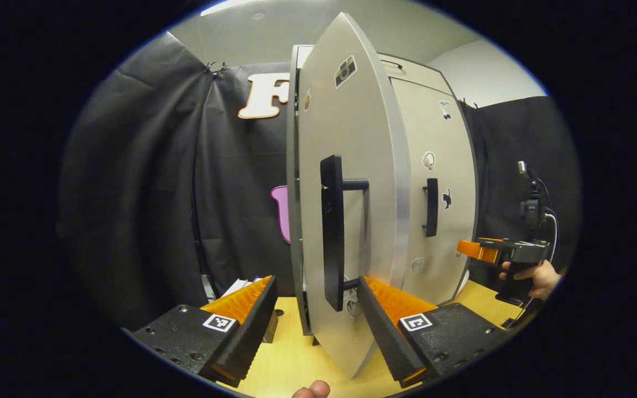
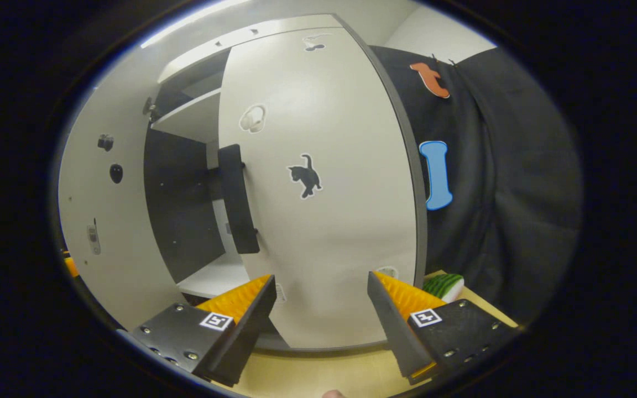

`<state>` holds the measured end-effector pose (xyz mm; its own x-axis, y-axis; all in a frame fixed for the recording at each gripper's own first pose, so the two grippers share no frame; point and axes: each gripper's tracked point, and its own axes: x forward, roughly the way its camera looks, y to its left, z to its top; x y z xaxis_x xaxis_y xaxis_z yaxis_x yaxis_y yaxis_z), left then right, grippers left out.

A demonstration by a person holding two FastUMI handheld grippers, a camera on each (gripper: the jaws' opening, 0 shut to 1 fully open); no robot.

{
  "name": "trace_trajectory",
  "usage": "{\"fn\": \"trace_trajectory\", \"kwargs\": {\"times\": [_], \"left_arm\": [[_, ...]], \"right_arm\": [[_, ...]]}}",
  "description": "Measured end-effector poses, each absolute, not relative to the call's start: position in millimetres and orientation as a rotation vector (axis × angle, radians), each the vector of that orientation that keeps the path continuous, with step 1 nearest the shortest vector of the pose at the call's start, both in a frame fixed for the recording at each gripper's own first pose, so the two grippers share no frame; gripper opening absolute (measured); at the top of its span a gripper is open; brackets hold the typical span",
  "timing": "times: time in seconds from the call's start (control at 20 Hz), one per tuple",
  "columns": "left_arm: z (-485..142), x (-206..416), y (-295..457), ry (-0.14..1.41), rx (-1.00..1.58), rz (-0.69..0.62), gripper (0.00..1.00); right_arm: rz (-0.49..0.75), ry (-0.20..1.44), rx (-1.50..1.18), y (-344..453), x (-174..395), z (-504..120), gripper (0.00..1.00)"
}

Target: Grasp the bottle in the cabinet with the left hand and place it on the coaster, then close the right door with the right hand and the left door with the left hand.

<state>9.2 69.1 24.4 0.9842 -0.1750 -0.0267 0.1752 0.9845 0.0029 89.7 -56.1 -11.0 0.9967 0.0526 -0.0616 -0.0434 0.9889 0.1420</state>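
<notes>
The right door (image 2: 324,193) is seen nearly shut and the left door (image 1: 346,182) ajar, while both the left gripper (image 1: 316,309) and right gripper (image 2: 318,309) are held wide open, empty.

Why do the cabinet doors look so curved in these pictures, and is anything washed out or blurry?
In the left gripper view the fisheye lens bows the pale grey left cabinet door and its black bar handle; both stay sharp. In the right gripper view the white right cabinet door bulges likewise, with a soft bright sheen on its upper part, while the black cat sticker stays crisp.
</notes>
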Motion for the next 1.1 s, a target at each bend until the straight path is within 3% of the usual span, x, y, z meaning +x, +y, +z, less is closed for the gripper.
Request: {"fn": "trace_trajectory", "kwargs": {"times": [0.45, 0.7, 1.1], "left_arm": [[24.7, 25.5, 24.1, 0.009, 0.028, -0.214, 0.92], [23.5, 45.8, -6.4, 0.006, 0.008, -0.239, 1.00], [20.2, 86.5, -50.9, 0.000, -0.011, -0.261, 0.97]], "right_arm": [[0.048, 0.091, 0.139, -73.6, 74.8, -19.4, 1.00], [0.025, 0.093, 0.146, -93.4, 70.0, -18.3, 1.00], [-0.021, 0.090, 0.139, -127.1, 59.8, -16.0, 0.97]]}}
